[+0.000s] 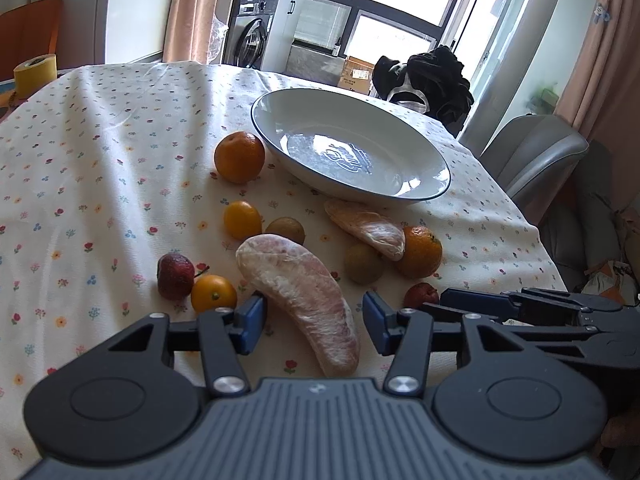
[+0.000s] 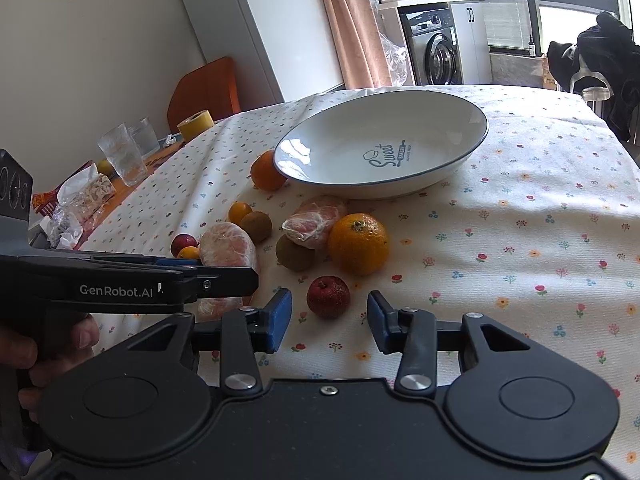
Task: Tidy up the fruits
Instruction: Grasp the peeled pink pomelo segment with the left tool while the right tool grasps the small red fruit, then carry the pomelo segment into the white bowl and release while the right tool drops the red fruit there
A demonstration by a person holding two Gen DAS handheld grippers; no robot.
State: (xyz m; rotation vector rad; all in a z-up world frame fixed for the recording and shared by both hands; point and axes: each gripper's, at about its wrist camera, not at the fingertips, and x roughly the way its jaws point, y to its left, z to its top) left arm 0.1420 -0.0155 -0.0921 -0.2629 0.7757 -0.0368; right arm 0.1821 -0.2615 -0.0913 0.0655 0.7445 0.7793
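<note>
A white plate (image 1: 420, 188) (image 2: 460, 168) with a dark rim sits empty on the flowered tablecloth. Fruit lies scattered in front of it: oranges (image 1: 239, 157) (image 2: 358, 243), small yellow citrus (image 1: 242, 219), kiwis (image 1: 286, 230) (image 2: 294, 253), small red fruits (image 1: 175, 276) (image 2: 328, 297) and two peeled pomelo segments (image 1: 366, 227) (image 2: 314, 222). My left gripper (image 1: 314, 322) is open, its blue pads either side of the large pomelo segment (image 1: 300, 292), not touching. My right gripper (image 2: 329, 320) is open just short of the red fruit.
A yellow tape roll (image 1: 35, 73) (image 2: 195, 124), glasses (image 2: 122, 154) and crumpled wrappers (image 2: 80, 200) sit at the table's left end. A grey chair (image 1: 536, 156) and a chair draped with dark clothes (image 1: 432, 80) stand at the far edge. A hand (image 2: 28, 356) holds the left gripper.
</note>
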